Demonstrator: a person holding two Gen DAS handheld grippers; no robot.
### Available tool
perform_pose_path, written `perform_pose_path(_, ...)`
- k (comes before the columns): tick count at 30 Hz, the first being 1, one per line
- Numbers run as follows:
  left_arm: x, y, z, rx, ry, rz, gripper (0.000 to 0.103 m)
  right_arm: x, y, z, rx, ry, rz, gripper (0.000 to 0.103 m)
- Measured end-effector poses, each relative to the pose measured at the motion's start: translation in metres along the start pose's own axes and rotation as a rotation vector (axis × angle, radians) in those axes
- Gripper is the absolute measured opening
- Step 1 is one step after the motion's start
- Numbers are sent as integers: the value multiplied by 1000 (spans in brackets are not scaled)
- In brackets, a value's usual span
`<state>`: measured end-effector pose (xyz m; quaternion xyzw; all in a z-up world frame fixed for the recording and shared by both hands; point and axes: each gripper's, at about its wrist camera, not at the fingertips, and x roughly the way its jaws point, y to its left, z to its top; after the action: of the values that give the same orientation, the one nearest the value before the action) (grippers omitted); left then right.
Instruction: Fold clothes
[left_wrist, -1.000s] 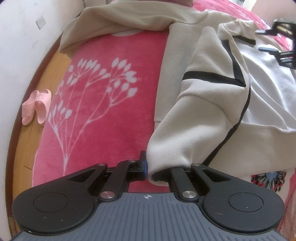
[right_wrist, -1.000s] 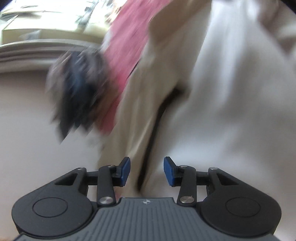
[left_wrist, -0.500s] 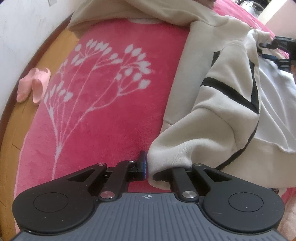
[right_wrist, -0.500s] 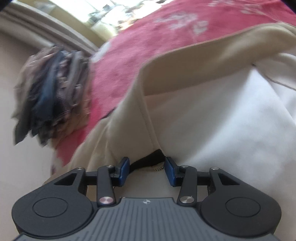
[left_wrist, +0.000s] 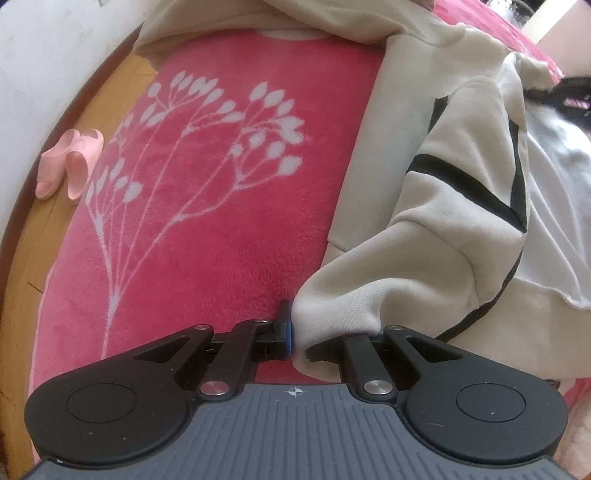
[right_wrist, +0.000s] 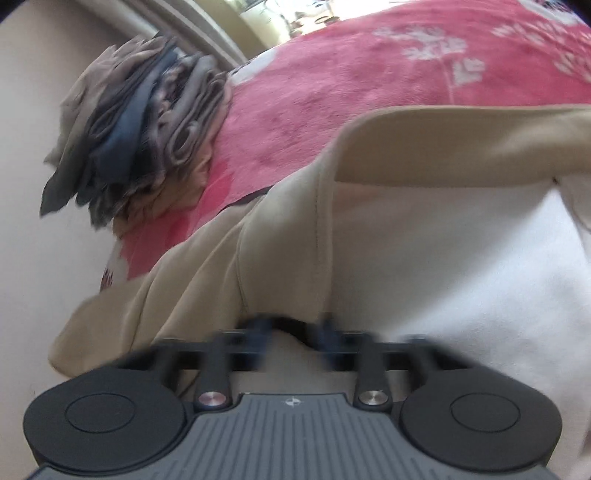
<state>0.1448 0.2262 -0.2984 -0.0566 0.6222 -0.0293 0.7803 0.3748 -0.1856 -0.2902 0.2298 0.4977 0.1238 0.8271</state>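
Item — cream fleece sweatshirt with black stripe trim (left_wrist: 454, 206), lying spread and rumpled on the pink plush bed blanket with white branch print (left_wrist: 207, 206). Its pale lining shows on the right of the left wrist view, so part of the body is turned open; one sleeve trails toward the top of that view. No crisp fold line is visible anywhere on it.

Left gripper (left_wrist: 295, 332): pressed together on the ribbed cuff end of the near sleeve (left_wrist: 332, 306), which bunches over the right finger and hides it.

Right gripper (right_wrist: 291, 332): jaws closing, motion-blurred, with a dark-edged seam of the same garment between them at the neck or shoulder; whether the pads already press the cloth cannot be told for certain, though they look nearly together on it.

Other stock: a stack of folded grey and blue garments (right_wrist: 147, 133) at the blanket's edge — judged to be finished pieces. A pair of pink slippers (left_wrist: 70, 162) on the wooden floor (left_wrist: 33, 236) beside the bed.

Progress, as a judgement: early for this piece. Two hold points are taken or nearly taken; the sleeve is yet to be laid across the body, the body yet to be folded over and the piece added to the stack.
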Motion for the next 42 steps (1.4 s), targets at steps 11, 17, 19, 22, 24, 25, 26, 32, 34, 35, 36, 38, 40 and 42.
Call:
perform_pose_path(11,-6,-36,-2,228,68,48,4,-26,84,121,-373,11,-168,7)
perform_pose_path(17,-11,-62,-12,364,75,45,4,27,117,139,-576,121,-418,8)
perform_pose_path(19,-10,-69,-16,405,74,49,4,44,114,134,-581,133,-481,8)
perform_pose_path(22,-8,-76,-22,451,79,55,4,66,108,124,-573,104,-555,18)
perform_pose_path(24,-7,-75,-24,457,76,60,4,75,105,116,-550,64,-613,38)
perform_pose_path(25,-7,-74,-24,451,75,58,4,68,101,114,-510,18,-605,44)
perform_pose_path(26,-7,-72,-24,439,77,53,4,58,97,111,-464,-35,-588,44)
perform_pose_path(32,-3,-57,-22,343,91,8,5,-74,49,76,-76,-272,-290,45)
perform_pose_path(34,-4,-53,-22,314,100,-6,5,-99,37,46,-5,-171,-166,45)
perform_pose_path(35,-5,-52,-22,306,106,-9,8,-103,35,27,13,-105,-115,45)
perform_pose_path(36,-7,-51,-23,302,110,-9,10,-105,34,6,27,-35,-67,45)
perform_pose_path(38,-17,-49,-27,305,110,-7,22,-105,32,-39,67,103,25,46)
perform_pose_path(40,-29,-47,-33,314,106,0,25,-98,30,-88,138,222,112,46)
perform_pose_path(42,-44,-46,-41,331,97,13,26,-88,28,-128,214,293,172,46)
